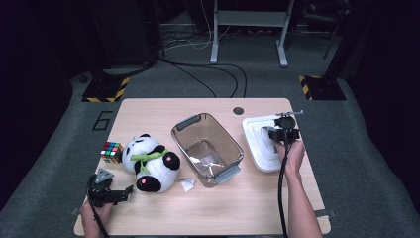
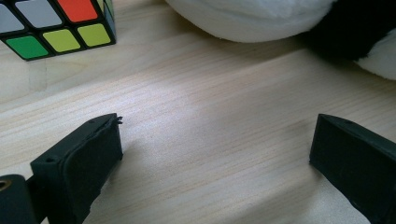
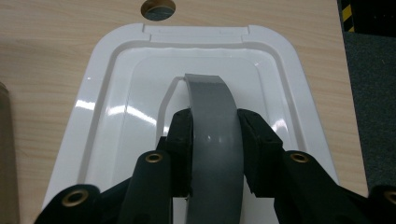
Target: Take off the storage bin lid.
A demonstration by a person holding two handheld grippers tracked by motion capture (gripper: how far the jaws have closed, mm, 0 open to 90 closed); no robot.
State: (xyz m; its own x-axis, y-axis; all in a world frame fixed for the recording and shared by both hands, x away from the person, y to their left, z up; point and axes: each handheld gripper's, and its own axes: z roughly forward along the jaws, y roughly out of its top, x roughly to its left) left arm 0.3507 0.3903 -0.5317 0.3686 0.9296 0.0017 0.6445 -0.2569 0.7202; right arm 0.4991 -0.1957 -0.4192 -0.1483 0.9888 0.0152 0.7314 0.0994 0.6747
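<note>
floor: grey carpet lying dark around the wooden table | upper centre: grey metal frame legs standing, cables trailing | upper left and right: yellow-black striped bases sitting in shadow

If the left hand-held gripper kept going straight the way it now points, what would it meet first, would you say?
Probably the plush panda: the open left hand-held gripper points across bare table at its white belly. The Rubik's cube sits off to the left of that line, though depth is hard to judge.
</note>
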